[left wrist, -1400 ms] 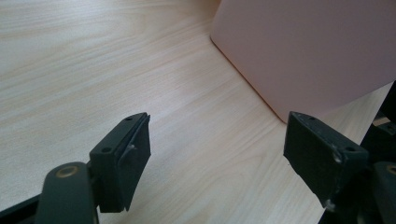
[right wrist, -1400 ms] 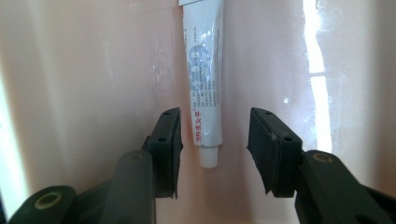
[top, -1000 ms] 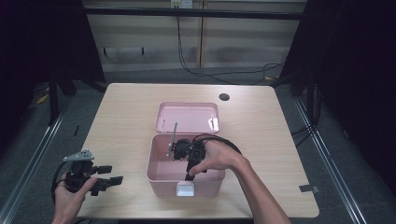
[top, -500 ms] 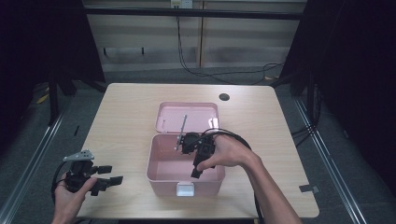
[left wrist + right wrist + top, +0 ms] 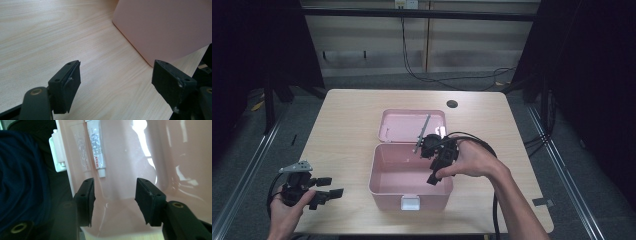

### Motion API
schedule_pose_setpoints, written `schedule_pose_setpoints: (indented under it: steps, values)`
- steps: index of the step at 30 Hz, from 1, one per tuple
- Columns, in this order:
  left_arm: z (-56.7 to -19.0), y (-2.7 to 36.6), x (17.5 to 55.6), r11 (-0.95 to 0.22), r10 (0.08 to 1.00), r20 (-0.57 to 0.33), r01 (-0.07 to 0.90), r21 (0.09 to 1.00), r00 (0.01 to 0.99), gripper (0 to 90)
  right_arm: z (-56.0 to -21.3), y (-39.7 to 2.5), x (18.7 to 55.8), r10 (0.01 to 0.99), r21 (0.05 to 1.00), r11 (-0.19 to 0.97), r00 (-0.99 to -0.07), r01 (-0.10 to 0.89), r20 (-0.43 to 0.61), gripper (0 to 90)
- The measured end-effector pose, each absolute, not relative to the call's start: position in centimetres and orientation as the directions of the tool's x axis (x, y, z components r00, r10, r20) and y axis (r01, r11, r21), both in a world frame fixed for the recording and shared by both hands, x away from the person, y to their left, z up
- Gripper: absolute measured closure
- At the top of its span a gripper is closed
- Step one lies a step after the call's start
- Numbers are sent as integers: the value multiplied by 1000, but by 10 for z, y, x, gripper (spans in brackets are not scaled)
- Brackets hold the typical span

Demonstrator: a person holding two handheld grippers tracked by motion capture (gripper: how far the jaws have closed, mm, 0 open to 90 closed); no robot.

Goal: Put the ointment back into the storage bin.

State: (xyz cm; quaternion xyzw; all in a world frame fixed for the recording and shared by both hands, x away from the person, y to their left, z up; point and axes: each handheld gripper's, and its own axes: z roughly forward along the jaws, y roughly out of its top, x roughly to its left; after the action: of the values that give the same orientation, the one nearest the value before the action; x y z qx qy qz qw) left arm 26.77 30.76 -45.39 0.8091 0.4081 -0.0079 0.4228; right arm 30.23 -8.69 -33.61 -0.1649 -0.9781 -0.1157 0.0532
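Pink plastic storage box [image 5: 398, 185] sits mid-table, lid back; my right gripper [image 5: 113, 198] hovers over its inside, jaws parted, empty (small white tube [image 5: 96, 147] lies below). Left gripper [image 5: 116, 82] gapes too.

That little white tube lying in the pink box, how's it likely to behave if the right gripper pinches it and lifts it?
The white tube looks small and thin, so probably light. Its body looks soft and flattened, so it may dent under the pads, which stand open in the right gripper. It lies against the glossy wall of the pink box, so it could slide when nudged.
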Motion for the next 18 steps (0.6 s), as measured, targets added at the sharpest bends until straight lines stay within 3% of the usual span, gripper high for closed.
schedule_pose_setpoints:
  steps: [9,18]
  values:
    - [-454,307,268,-314,653,-357,668,674,668,231,-317,-121,298,364,275,884,-926,377,99,491]
    - [-454,306,268,-313,653,-359,669,674,667,231,-313,-149,292,408,266,869,-908,418,95,494]
